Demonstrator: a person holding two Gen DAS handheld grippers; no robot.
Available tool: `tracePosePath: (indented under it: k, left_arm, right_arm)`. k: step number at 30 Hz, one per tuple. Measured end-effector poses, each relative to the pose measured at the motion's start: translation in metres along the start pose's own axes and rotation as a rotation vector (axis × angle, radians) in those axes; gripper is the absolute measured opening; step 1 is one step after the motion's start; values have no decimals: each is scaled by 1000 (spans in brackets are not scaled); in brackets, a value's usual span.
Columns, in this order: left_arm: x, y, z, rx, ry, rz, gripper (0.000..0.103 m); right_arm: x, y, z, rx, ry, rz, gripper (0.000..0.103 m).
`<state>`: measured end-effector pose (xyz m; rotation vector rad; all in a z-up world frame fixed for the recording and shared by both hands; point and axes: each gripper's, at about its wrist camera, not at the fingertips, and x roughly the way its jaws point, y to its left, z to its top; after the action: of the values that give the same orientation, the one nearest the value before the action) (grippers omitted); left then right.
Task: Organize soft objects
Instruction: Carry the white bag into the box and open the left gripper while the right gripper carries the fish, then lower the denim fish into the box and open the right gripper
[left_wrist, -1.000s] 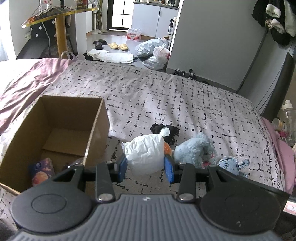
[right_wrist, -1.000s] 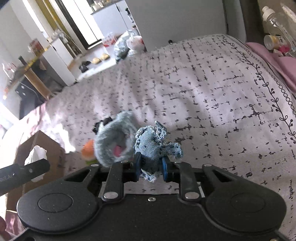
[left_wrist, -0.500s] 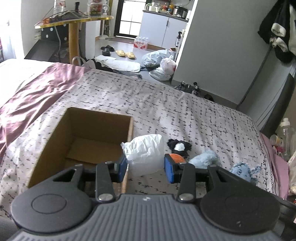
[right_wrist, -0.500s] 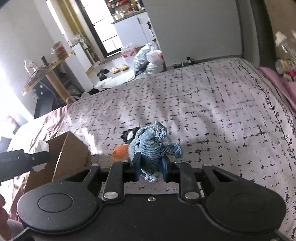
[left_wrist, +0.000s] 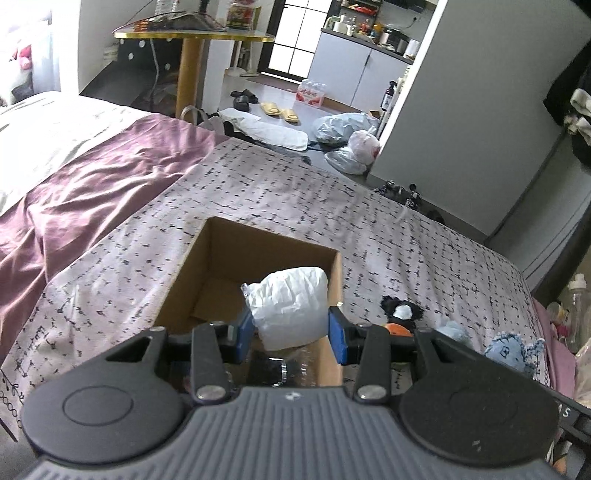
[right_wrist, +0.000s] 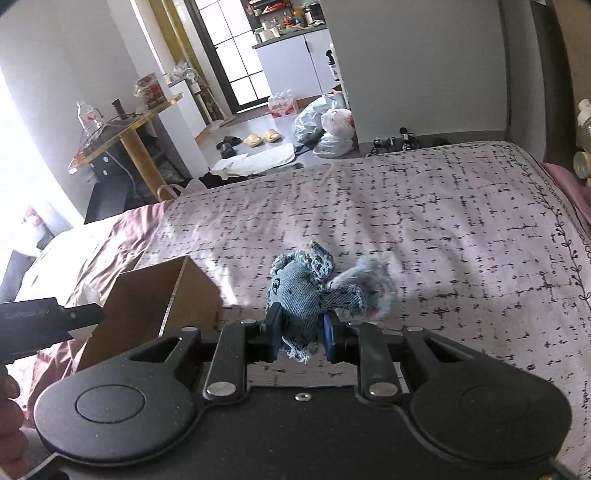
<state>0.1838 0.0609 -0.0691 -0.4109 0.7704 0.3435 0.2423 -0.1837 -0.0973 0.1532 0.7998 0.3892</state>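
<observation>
The left hand-held gripper (left_wrist: 291, 334) is now hanging over the open cardboard box (left_wrist: 334, 280) on the bed (left_wrist: 424, 236), where a second ago it was low beside the box with the toys right in front of it; it has been rising and swinging across, and its blue pads are still pinching the white crinkly packet (left_wrist: 290, 306), which is sitting above the box's opening near the right wall. That is putting the packet about where a release would drop it inside, so this item is looking nearly done. The right hand-held gripper (right_wrist: 301, 330) is likewise carrying the denim toy (right_wrist: 306, 295), its jaws narrow and clamped on the toy's lower body, and it has been lifting away from the bedspread, since the fluffy grey toy (right_wrist: 369, 284) that was close beside it is now lying behind and blurred. From the right view the box (right_wrist: 155, 295) is sitting to the left with the other tool's black tip reaching over it. Still lying on the bed beside the box are a black-and-white toy (left_wrist: 400, 312), something orange (left_wrist: 397, 328) and a pale blue plush (left_wrist: 452, 330), so more trips are probably waiting.
</observation>
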Motion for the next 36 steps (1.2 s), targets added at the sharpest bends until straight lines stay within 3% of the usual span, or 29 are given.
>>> tracePosePath:
  k: [18, 25, 36]
  left_arm:
    - [18, 50, 20, -77, 48, -9, 42]
    - [18, 62, 32, -84, 52, -25, 53]
    - [7, 85, 39, -120, 50, -5, 60]
  right_arm:
    - [16, 76, 10, -21, 37, 84, 22]
    - [25, 102, 15, -33, 62, 113, 23]
    - [49, 140, 12, -56, 125, 152, 23]
